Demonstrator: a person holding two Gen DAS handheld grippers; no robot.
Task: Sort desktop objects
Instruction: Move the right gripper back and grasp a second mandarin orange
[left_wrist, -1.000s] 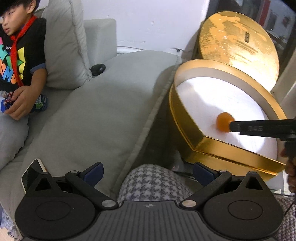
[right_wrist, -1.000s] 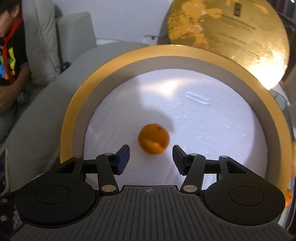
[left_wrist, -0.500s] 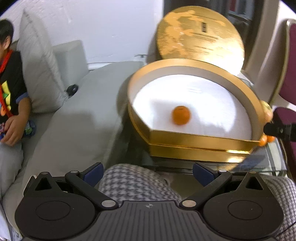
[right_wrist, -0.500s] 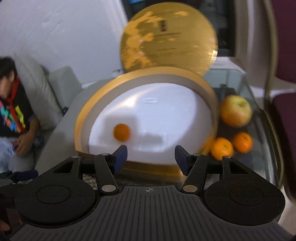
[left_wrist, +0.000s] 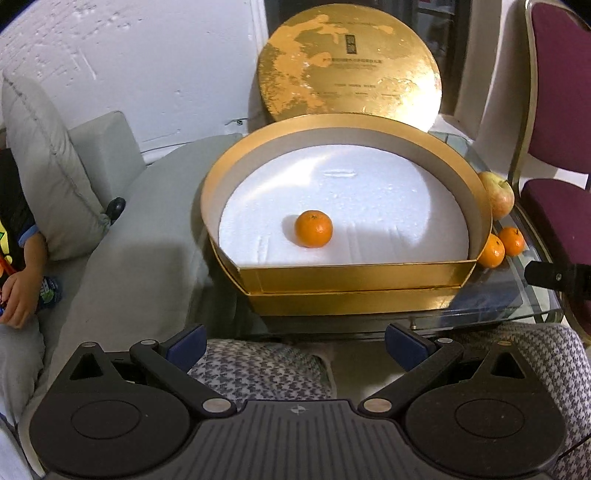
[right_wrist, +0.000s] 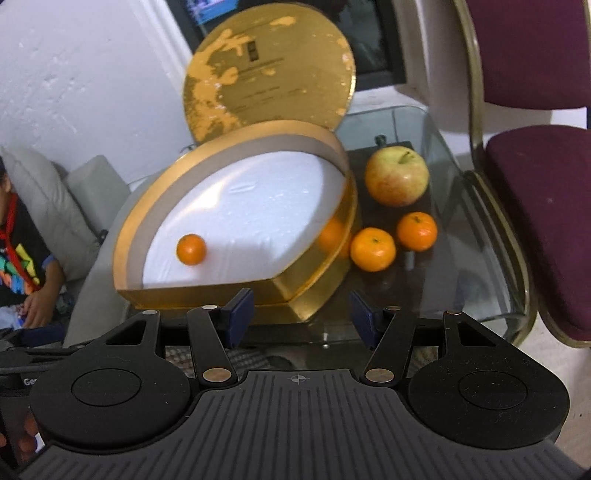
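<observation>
One mandarin (left_wrist: 313, 228) lay alone on the white foam floor of the gold box (left_wrist: 354, 275), which stood on the glass counter (right_wrist: 476, 258). Outside the box, just beside its right wall, two mandarins (right_wrist: 373, 249) and an apple (right_wrist: 397, 175) waited on the counter. The right tongs (right_wrist: 301, 314) were empty with the jaws partly apart; they had just opened a little. The left tongs (left_wrist: 295, 341) stood wide open, holding nothing, above the person's checked trouser knee (left_wrist: 258, 373).

The risk I judge here is rolling: a round fruit pinched off-centre could slip from the pads and run over the smooth glass to its edge. The tongs could also knock the box wall or the leaning gold lid (left_wrist: 351, 62).

In the left view the box hid part of the apple. An orange glow on the box wall seemed only a reflection.
</observation>
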